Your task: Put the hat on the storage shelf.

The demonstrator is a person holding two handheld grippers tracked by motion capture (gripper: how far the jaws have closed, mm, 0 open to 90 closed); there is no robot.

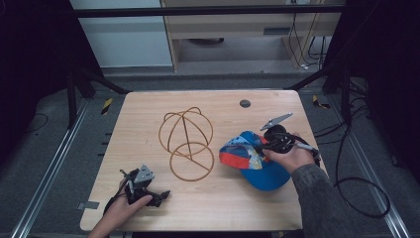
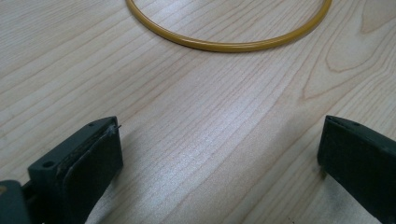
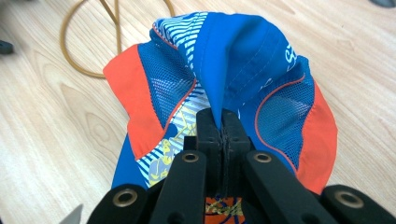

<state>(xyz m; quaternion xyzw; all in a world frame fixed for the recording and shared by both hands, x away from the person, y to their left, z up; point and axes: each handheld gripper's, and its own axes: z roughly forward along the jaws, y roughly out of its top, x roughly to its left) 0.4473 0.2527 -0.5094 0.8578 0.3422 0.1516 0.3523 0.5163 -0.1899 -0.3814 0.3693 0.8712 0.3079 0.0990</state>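
1. Spanning most of the high view, the wooden table [image 1: 148, 208] carries everything noted here; a small dark disc [image 1: 244, 103] sits near its far edge, right of centre.
2. Wire frame [image 1: 186, 144]: a gold dome of hoops at table centre, with a round hoop lying flat on its near side. In the left gripper view an arc of that hoop [image 2: 224, 45] lies on the wood just beyond the jaws.
3. Cap [image 1: 252, 161]: blue with orange panels, mesh and striped print, on the right half of the table, just right of the frame. The crown is bunched and drawn up at the right gripper; the brim end lies nearer the person.
4. Right gripper [image 1: 267, 144]: held at the cap's far-right side, jaws pressed together on a fold of blue cap fabric [image 3: 223, 122].
5. Left gripper [image 1: 161, 194]: near-left part of the table, low over the wood, well apart from the cap. Jaws spread wide, bare wood between them [image 2: 219, 163].
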